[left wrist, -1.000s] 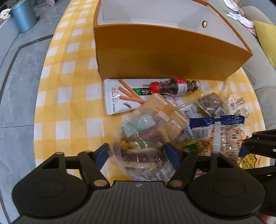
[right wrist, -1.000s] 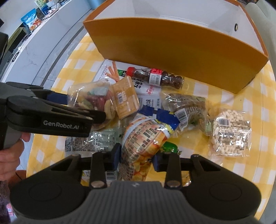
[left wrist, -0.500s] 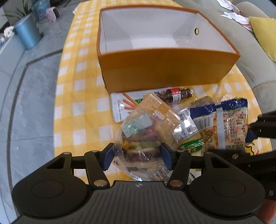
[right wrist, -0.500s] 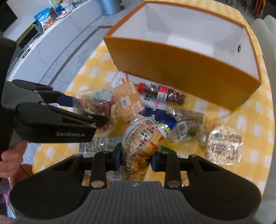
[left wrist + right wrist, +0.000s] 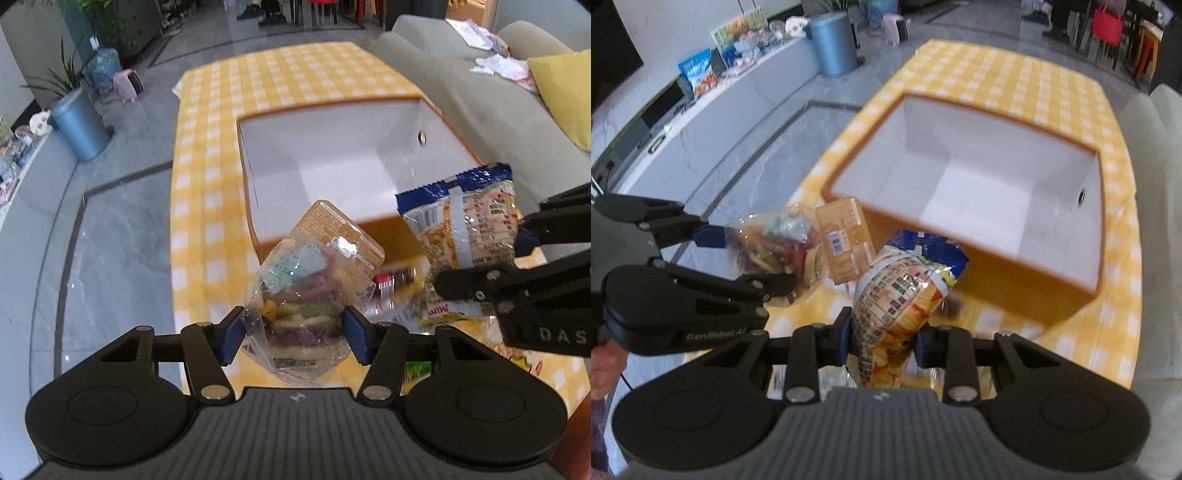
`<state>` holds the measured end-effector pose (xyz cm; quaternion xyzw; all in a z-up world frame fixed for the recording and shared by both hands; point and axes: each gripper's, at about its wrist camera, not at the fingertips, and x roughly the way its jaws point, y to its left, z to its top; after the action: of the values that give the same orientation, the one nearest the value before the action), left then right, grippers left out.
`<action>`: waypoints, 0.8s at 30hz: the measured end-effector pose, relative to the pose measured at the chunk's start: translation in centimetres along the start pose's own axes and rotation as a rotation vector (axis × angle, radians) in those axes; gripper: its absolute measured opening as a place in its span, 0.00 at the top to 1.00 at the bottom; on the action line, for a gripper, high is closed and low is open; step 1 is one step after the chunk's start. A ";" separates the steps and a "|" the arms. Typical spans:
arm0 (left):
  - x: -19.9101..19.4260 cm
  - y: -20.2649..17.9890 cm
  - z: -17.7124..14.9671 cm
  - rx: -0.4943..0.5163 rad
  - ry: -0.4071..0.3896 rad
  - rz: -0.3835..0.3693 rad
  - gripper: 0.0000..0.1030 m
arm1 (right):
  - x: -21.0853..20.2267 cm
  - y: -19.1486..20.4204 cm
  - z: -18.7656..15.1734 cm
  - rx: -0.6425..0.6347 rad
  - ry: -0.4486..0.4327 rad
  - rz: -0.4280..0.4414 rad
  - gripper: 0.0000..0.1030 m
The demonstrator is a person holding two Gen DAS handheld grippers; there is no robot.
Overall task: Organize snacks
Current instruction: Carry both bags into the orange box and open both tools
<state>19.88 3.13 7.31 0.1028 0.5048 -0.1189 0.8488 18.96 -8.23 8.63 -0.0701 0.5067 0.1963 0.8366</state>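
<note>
Above checked cloth [image 5: 207,206]: crinkly clear bag [image 5: 295,306], glossy chip pouch [image 5: 897,306] clamped.

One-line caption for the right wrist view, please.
Right gripper holds a crinkly blue-topped snack bag near the orange cardboard box.

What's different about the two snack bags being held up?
The clear bag shows colourful snacks inside and has an orange card top; the chip bag is printed foil with a blue top, so its contents are hidden. The clear bag looks rounder, the chip bag longer and narrower. Both are clamped between jaws, near the empty orange box.
</note>
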 end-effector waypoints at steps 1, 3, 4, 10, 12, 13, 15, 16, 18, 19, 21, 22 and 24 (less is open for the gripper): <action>-0.4 0.2 0.7 -0.002 -0.005 -0.001 0.37 | -0.3 0.0 0.7 -0.001 -0.010 0.000 0.70; -0.8 0.5 2.0 -0.007 -0.014 -0.003 0.37 | -0.8 -0.1 2.3 -0.007 -0.029 0.000 0.70; -1.0 0.7 2.9 -0.008 -0.020 -0.001 0.37 | -1.0 -0.2 3.2 -0.010 -0.037 -0.002 0.70; -1.0 2.0 7.4 -0.025 -0.049 0.021 0.37 | 0.2 -1.6 8.2 -0.003 -0.055 -0.033 0.70; 0.2 2.5 8.8 -0.037 -0.033 0.020 0.37 | 1.5 -2.3 9.7 0.005 -0.040 -0.038 0.70; 0.9 2.5 9.2 -0.045 -0.023 0.014 0.37 | 2.2 -2.6 10.1 0.012 -0.032 -0.040 0.70; 2.8 2.7 10.0 -0.066 0.008 -0.007 0.37 | 3.8 -3.3 10.6 0.020 -0.008 -0.043 0.70; 3.6 2.7 10.0 -0.071 0.021 -0.015 0.37 | 4.5 -3.6 10.8 0.028 0.005 -0.048 0.70; 5.5 2.6 10.3 -0.070 0.040 -0.016 0.37 | 6.2 -4.4 10.9 0.038 0.036 -0.054 0.70; 6.6 2.5 10.4 -0.072 0.057 -0.016 0.37 | 6.9 -4.8 10.9 0.044 0.049 -0.056 0.70; 7.9 2.4 10.7 -0.079 0.083 -0.027 0.37 | 8.4 -5.5 10.9 0.054 0.076 -0.063 0.70; 8.5 2.4 10.8 -0.078 0.092 -0.030 0.37 | 9.0 -6.0 10.8 0.059 0.087 -0.067 0.70; 9.5 1.8 11.0 -0.062 0.107 -0.023 0.37 | 10.3 -6.7 10.7 0.067 0.108 -0.070 0.70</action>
<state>33.95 0.71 4.23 0.0769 0.5539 -0.1071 0.8221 34.66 -8.31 4.22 -0.0700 0.5548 0.1459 0.8161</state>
